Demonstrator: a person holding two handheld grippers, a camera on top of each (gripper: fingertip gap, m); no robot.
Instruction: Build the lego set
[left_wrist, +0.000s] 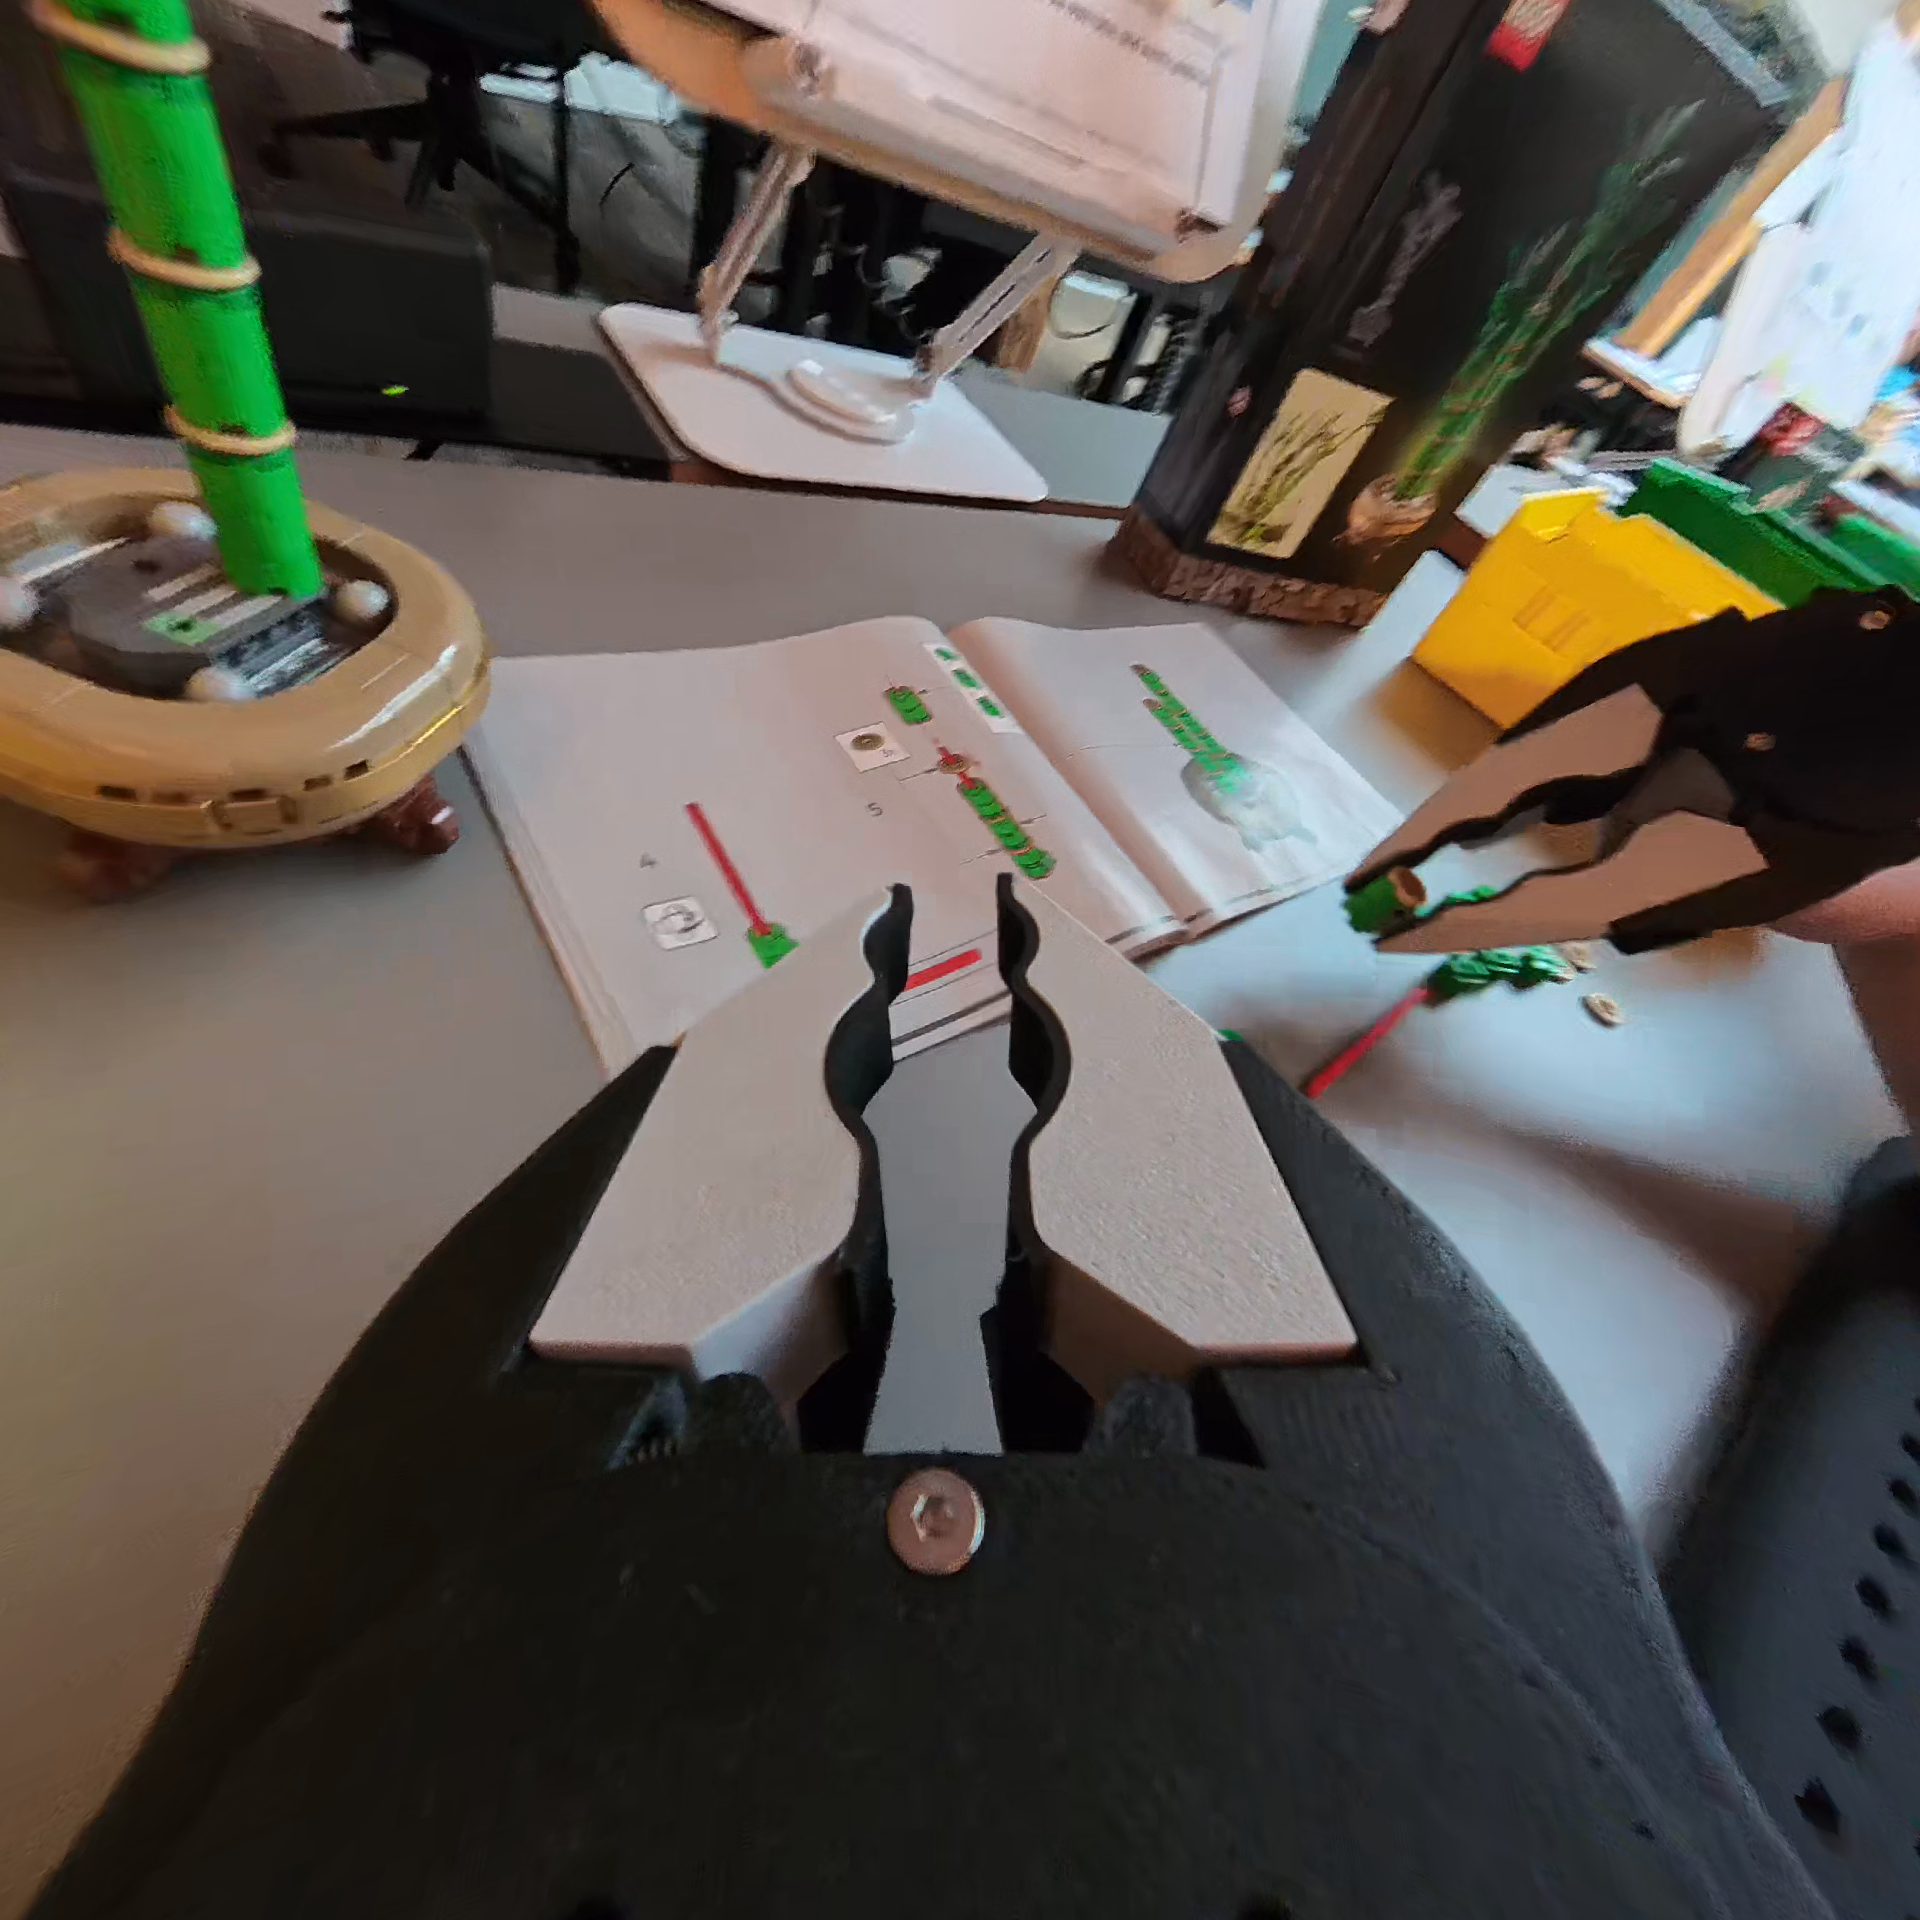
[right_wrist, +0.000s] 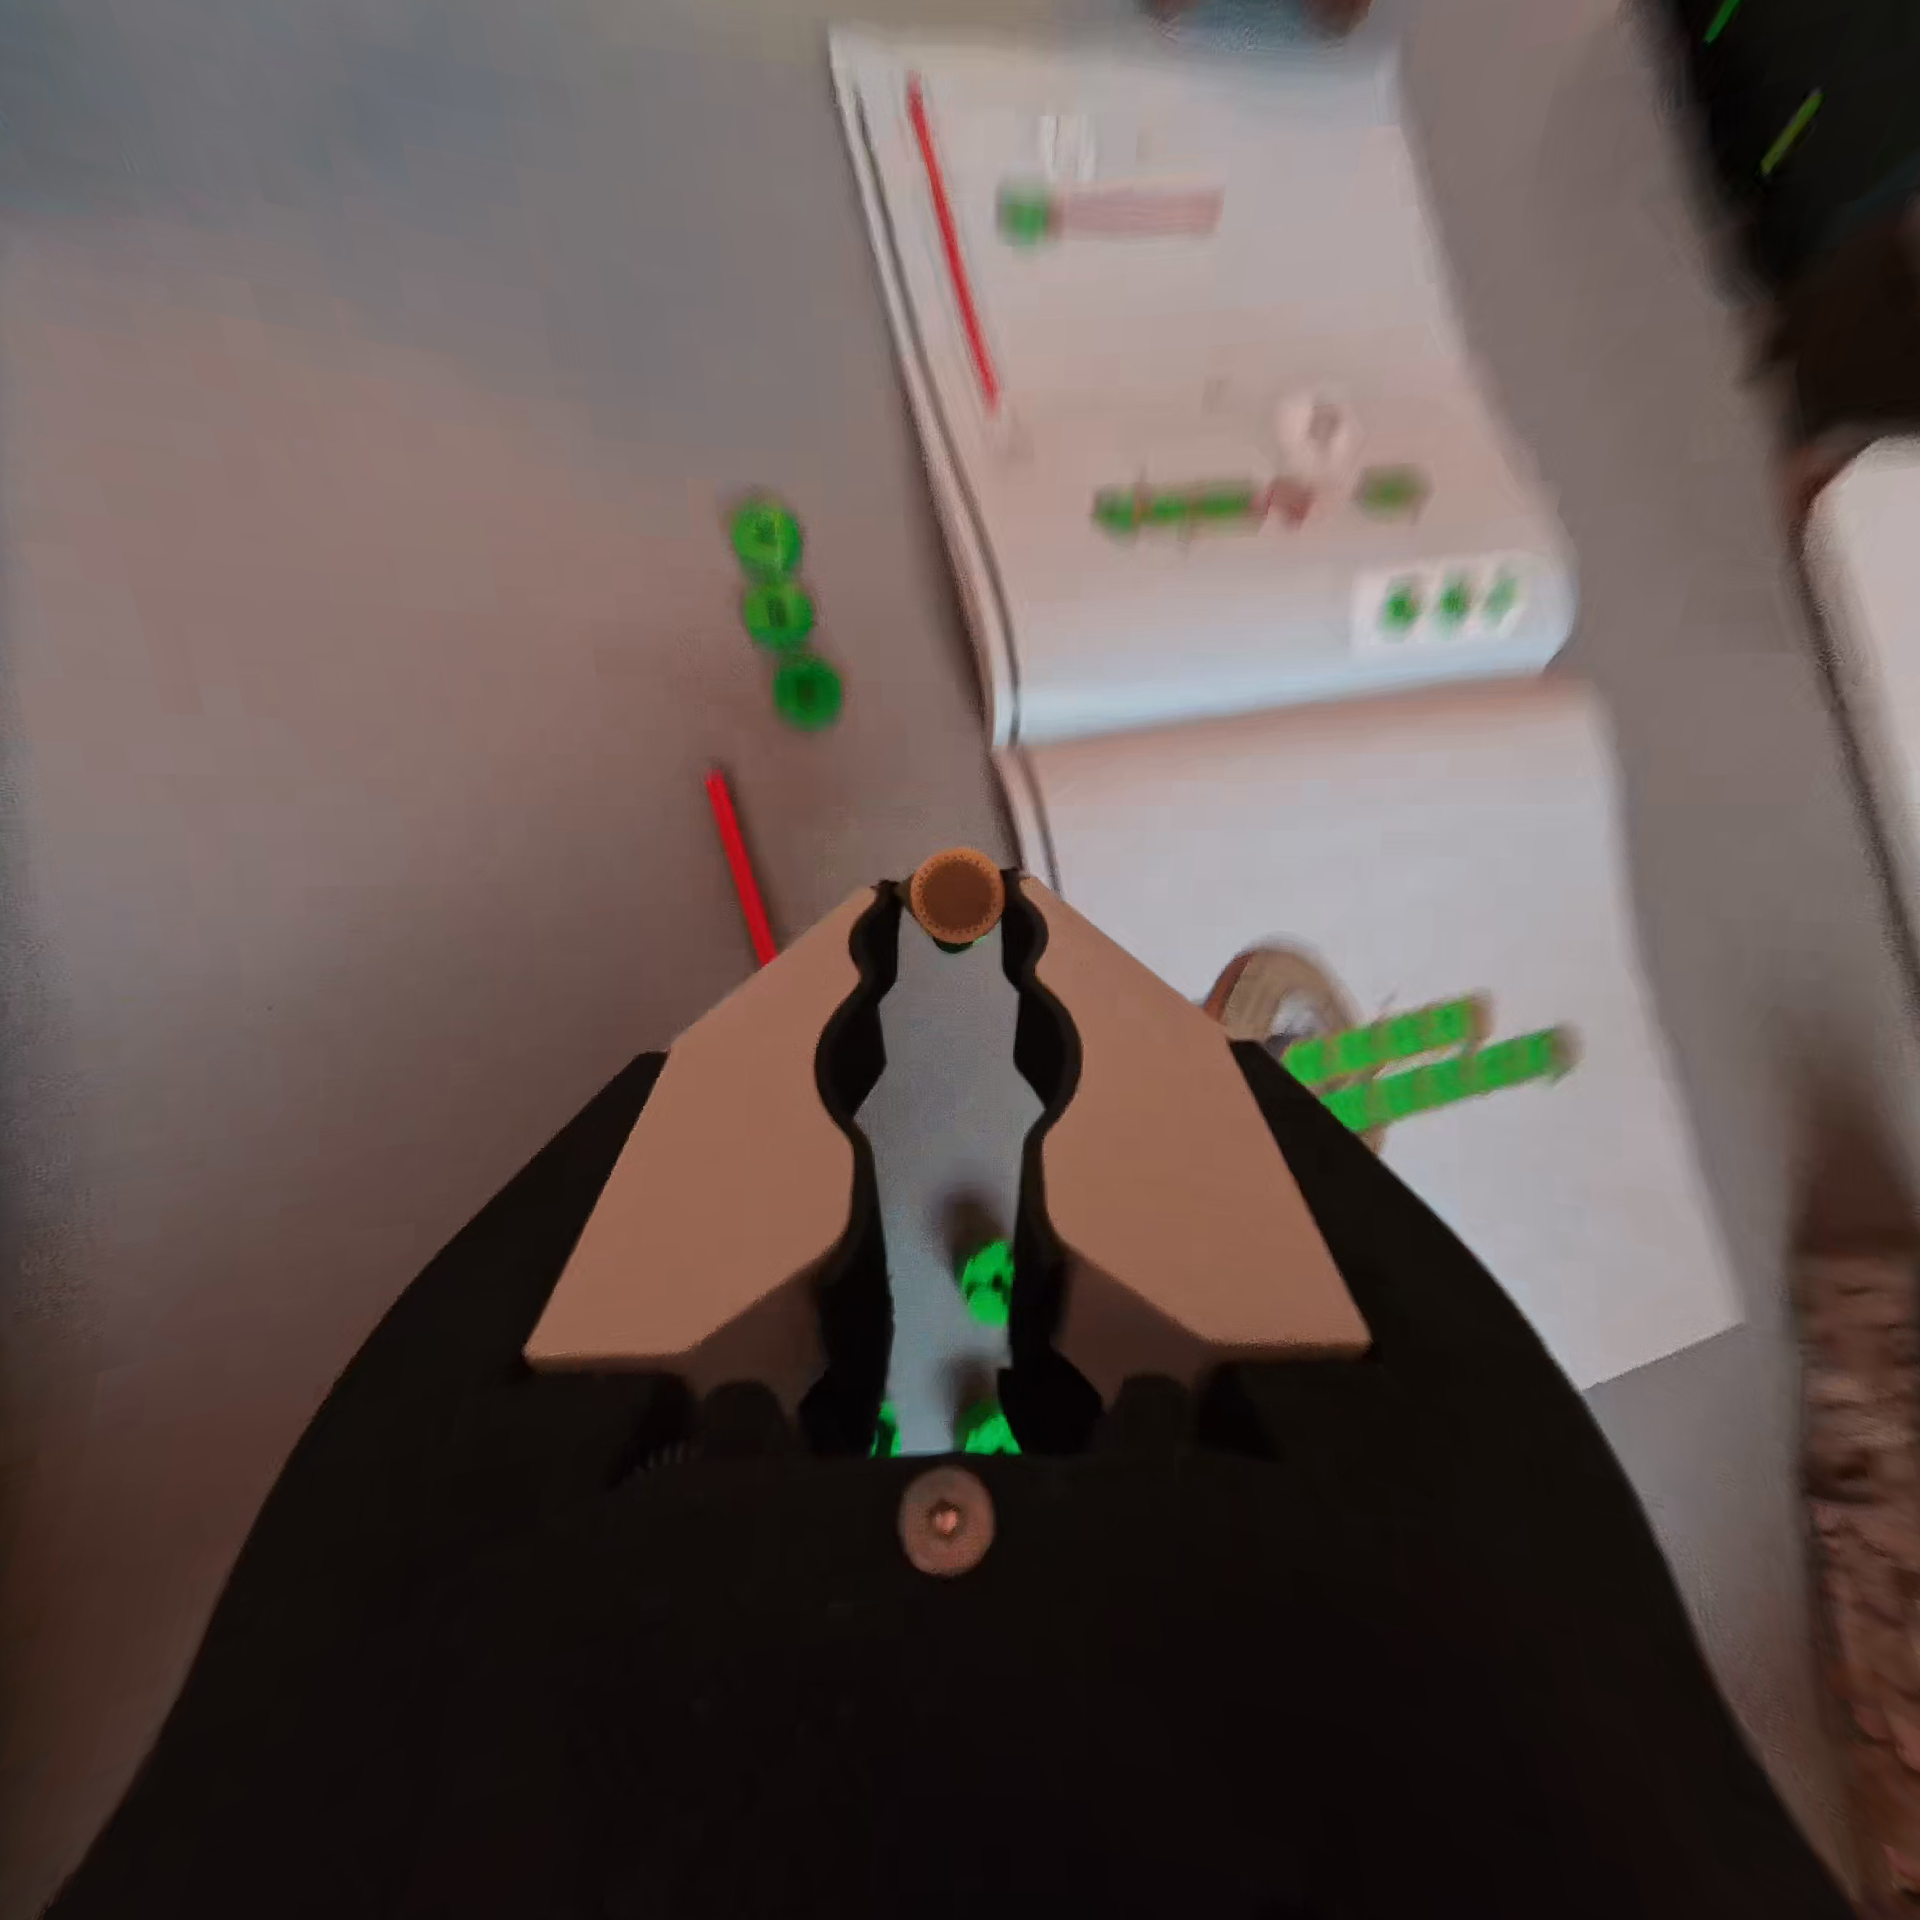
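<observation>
Left gripper (left_wrist: 951, 904) parted, nothing between the jaws, tips hovering over the near edge of the open instruction booklet (left_wrist: 914, 790); grey table (left_wrist: 260, 1039) below. Right gripper (right_wrist: 954, 896) pinching a small green piece with a tan round cap (right_wrist: 956, 894) at the very tips; same piece seen from the left wrist view off to the right of the left tips, held just above the table beside the booklet's right corner. Under and just behind the right gripper: red axle (left_wrist: 1361, 1044) lying on the table with green pieces (left_wrist: 1491, 971) at its far end, small tan rings (left_wrist: 1600, 1006) beside them. From the right wrist view: three loose green round pieces (right_wrist: 784, 613) ahead-left of the tips, red axle (right_wrist: 740, 868) closer, passing under the left finger; more green bits visible through the finger gap, too blurred to identify. Far left of the left gripper: tan pot base (left_wrist: 239, 717) on dark red feet, green bamboo stalk (left_wrist: 197, 312) with tan rings standing tilted in it. Ahead beyond the booklet: white stand (left_wrist: 831, 416) carrying a tilted board. Ahead-right: tall dark set box (left_wrist: 1403, 364); yellow bin (left_wrist: 1558, 613) just behind the right gripper, green bin (left_wrist: 1766, 530) beyond it. Black perforated object (left_wrist: 1829, 1558) at right edge, close to the left gripper body. Right wrist view heavily motion-blurred.
</observation>
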